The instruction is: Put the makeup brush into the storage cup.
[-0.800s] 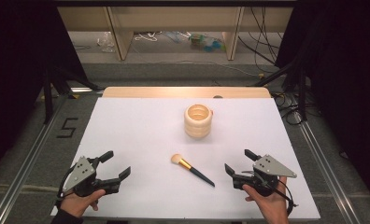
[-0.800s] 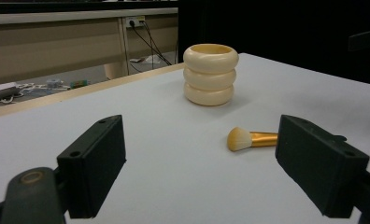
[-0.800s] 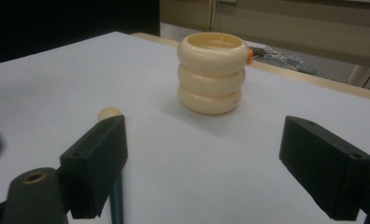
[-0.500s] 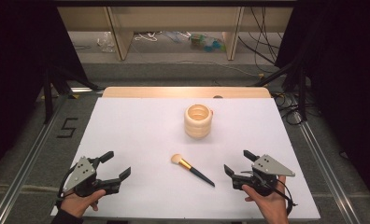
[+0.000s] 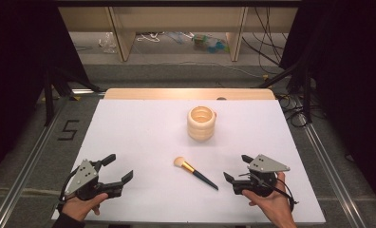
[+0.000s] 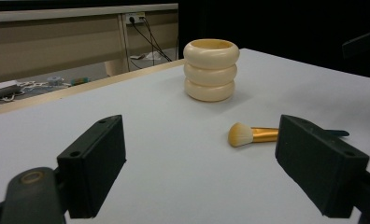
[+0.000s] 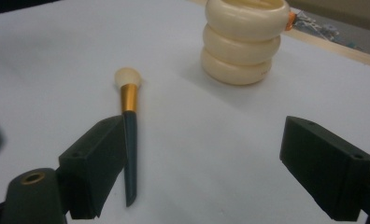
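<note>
Fingers of the right gripper (image 5: 237,169) and left gripper (image 5: 118,168) spread wide and empty; the makeup brush (image 5: 196,172) lies flat on the table (image 5: 143,137) between them, its thin handle liable to roll or slip from a shallow pinch.

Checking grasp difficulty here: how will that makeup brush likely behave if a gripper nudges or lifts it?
The makeup brush lies flat on the white table, slim and rigid-looking, so probably light and stiff. Its handle looks round, so a sideways nudge may roll it. The smooth, tapering handle could slip; the gold ferrule looks easier to grip.
</note>
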Action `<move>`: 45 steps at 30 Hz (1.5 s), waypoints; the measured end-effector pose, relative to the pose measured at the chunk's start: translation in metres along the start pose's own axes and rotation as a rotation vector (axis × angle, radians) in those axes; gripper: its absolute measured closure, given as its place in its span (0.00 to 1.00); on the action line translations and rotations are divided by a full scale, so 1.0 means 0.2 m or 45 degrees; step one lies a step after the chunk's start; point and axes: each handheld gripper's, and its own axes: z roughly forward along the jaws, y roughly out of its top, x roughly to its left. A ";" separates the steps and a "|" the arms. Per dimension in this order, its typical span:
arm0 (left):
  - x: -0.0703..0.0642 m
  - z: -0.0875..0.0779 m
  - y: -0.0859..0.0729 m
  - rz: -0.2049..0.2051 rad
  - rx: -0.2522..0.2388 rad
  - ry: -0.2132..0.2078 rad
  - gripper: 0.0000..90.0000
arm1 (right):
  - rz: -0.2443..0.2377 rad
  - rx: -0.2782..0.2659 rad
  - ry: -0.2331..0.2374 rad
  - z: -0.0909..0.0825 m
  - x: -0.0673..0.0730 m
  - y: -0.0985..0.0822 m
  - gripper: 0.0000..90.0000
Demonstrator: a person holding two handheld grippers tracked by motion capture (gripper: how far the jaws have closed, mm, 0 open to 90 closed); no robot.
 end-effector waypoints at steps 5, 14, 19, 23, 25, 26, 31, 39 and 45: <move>0.00 0.00 0.00 -0.005 0.005 0.003 0.18 | -0.024 0.076 0.024 0.02 0.00 0.01 0.17; 0.00 0.00 0.00 -0.005 0.008 0.002 0.18 | -0.111 0.236 0.128 0.10 0.02 0.10 0.22; 0.00 0.00 0.00 -0.004 0.009 0.001 0.18 | -0.169 0.346 0.152 0.16 0.04 0.15 0.25; 0.00 0.01 0.00 -0.002 0.006 -0.004 0.18 | -0.195 0.411 0.186 0.21 0.06 0.18 0.25; 0.00 0.00 0.00 -0.001 0.010 -0.002 0.18 | -0.208 0.429 0.183 0.25 0.07 0.19 0.26; 0.00 0.00 0.00 0.000 0.012 -0.001 0.18 | -0.227 0.451 0.198 0.26 0.07 0.20 0.27; 0.00 0.01 -0.01 -0.002 0.003 -0.008 0.18 | -0.258 0.536 0.232 0.31 0.09 0.23 0.28; 0.00 0.01 0.00 0.000 0.015 -0.002 0.18 | -0.284 0.590 0.254 0.36 0.10 0.27 0.30; 0.00 0.01 -0.01 -0.001 0.018 -0.005 0.18 | -0.302 0.640 0.288 0.41 0.12 0.29 0.33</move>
